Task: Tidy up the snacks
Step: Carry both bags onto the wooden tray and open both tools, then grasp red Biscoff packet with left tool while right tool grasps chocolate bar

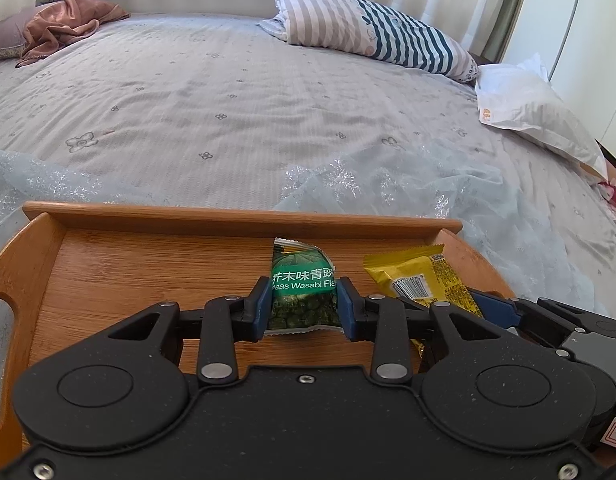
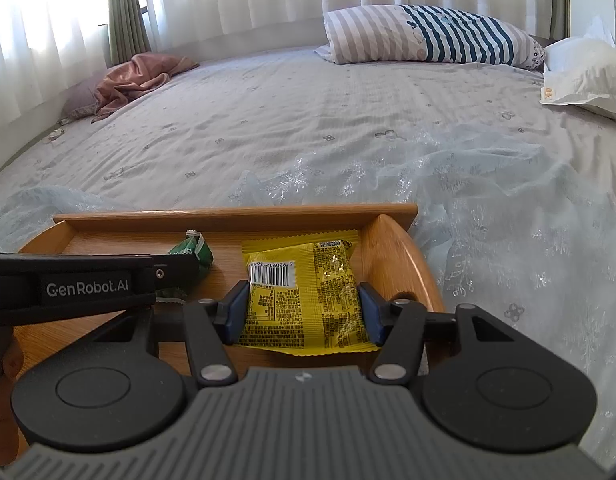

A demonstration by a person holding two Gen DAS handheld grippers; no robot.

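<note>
The tray (image 1: 244,220) lies on the bed (image 1: 228,100), on a thin cloth (image 1: 388,184). In the tray, the pea packet (image 1: 304,284) lies left of the bar packet (image 2: 304,292), near the far wall. Each packet sits between the fingers of one gripper: left gripper (image 1: 304,306) at the pea packet, right gripper (image 2: 304,312) at the bar packet. Behind the tray, at the far side of the bed, lies a pillow (image 1: 372,32).

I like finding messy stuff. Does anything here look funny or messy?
The snacks look fine: the green packet and yellow packet sit in the wooden tray. Only the pink cloth lies crumpled on the bed.
</note>
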